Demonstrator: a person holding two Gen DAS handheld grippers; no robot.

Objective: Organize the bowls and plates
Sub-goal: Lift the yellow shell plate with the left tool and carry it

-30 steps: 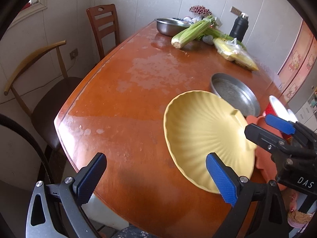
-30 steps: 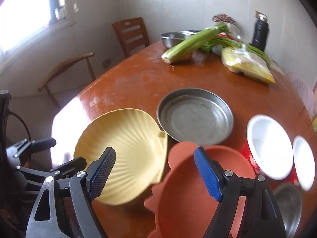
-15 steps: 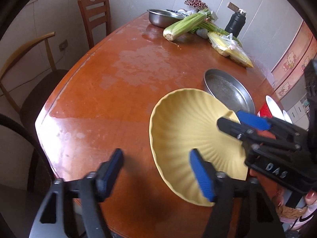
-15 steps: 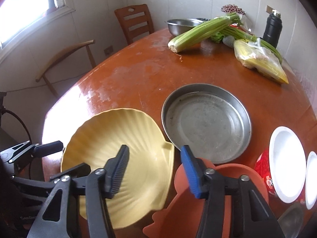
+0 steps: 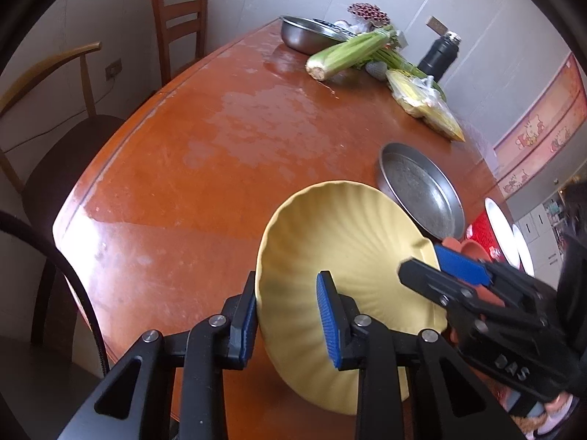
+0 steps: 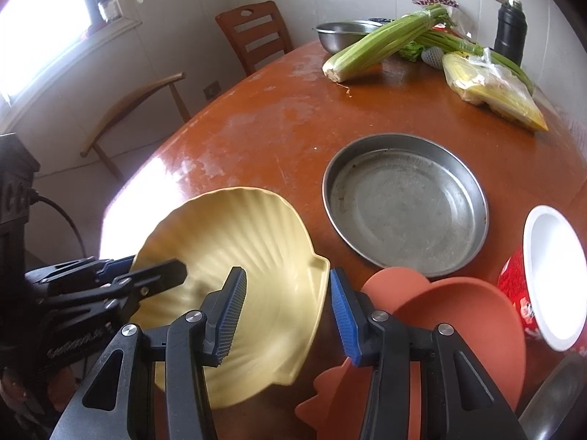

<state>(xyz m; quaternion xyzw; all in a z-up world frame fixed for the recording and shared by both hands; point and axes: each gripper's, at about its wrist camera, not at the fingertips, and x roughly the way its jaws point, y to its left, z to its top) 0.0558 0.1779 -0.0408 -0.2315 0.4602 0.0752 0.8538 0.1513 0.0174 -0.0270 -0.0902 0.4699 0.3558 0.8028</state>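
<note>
A yellow shell-shaped plate (image 5: 341, 253) (image 6: 242, 242) is tilted above the table's near edge. My left gripper (image 5: 286, 315) straddles its left rim, one pad on each side, narrowed but with a gap showing. My right gripper (image 6: 288, 311) straddles its right rim by the hinge tab, jaws partly closed with space left. An orange plate (image 6: 455, 322) lies under the right gripper. A round steel pan (image 6: 405, 201) (image 5: 422, 190) lies just beyond. A red bowl with white inside (image 6: 546, 278) stands at the right.
The brown wooden table (image 5: 205, 168) carries a steel bowl (image 5: 304, 35), celery (image 5: 352, 51), a bag of corn (image 5: 425, 106) and a black flask (image 5: 440, 55) at its far end. Two chairs (image 5: 179, 25) stand at the left.
Both grippers have narrowed from wide open around the yellow plate's rims. The plate has tilted and sits closer to both cameras.
</note>
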